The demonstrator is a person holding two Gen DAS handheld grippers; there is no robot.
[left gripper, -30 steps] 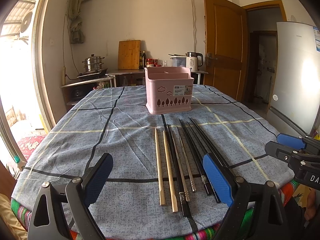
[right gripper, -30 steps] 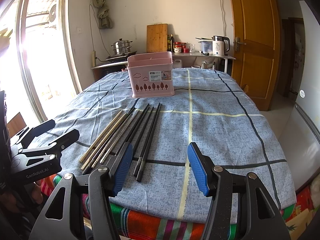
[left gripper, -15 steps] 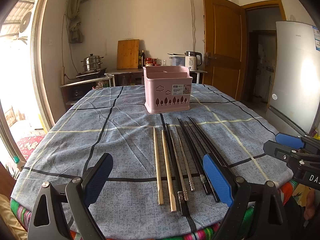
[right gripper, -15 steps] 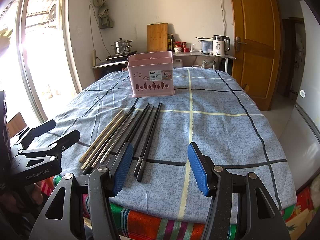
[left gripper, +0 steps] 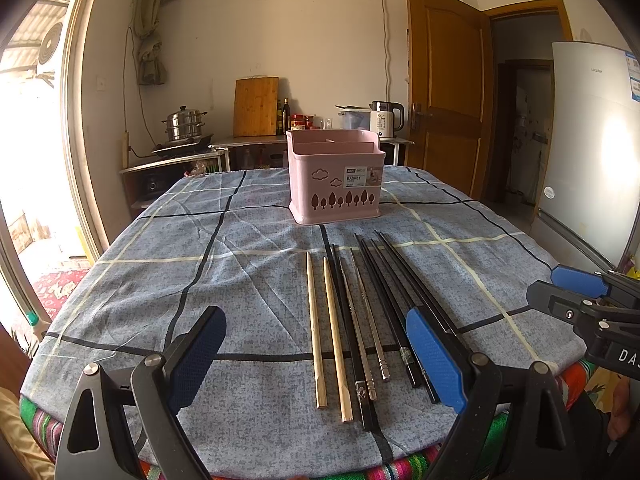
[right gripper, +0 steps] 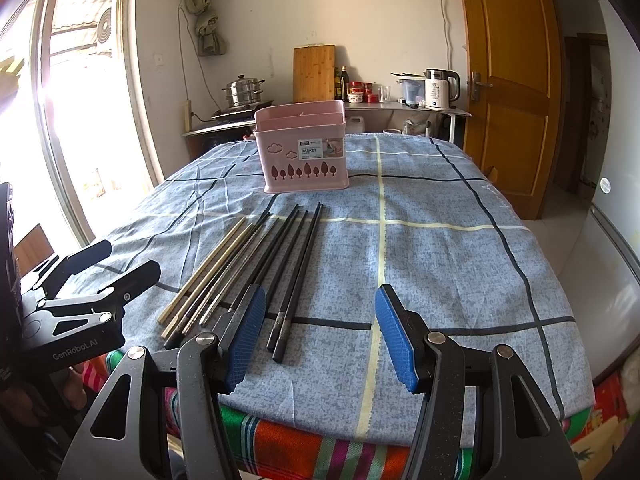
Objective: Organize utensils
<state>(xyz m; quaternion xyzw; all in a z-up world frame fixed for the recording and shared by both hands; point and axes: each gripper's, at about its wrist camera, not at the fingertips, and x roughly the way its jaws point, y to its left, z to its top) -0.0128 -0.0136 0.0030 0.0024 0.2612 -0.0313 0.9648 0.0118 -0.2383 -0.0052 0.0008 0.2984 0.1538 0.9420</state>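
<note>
Nothing has moved since a second ago: we hold both tools, left (left gripper: 316,354) and right (right gripper: 320,334), released short of the chopsticks (left gripper: 360,320) before the basket (left gripper: 335,178), sorting unstarted.

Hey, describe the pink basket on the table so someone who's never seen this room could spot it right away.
Start at the table covered by a blue checked tablecloth. Past the far tips of the chopsticks lying in a row stands the pink plastic utensil basket, upright and apart from them. It is the only pink, boxy thing there, with tree-shaped cutouts, cloud outlines and a label reading BASKET.
</note>
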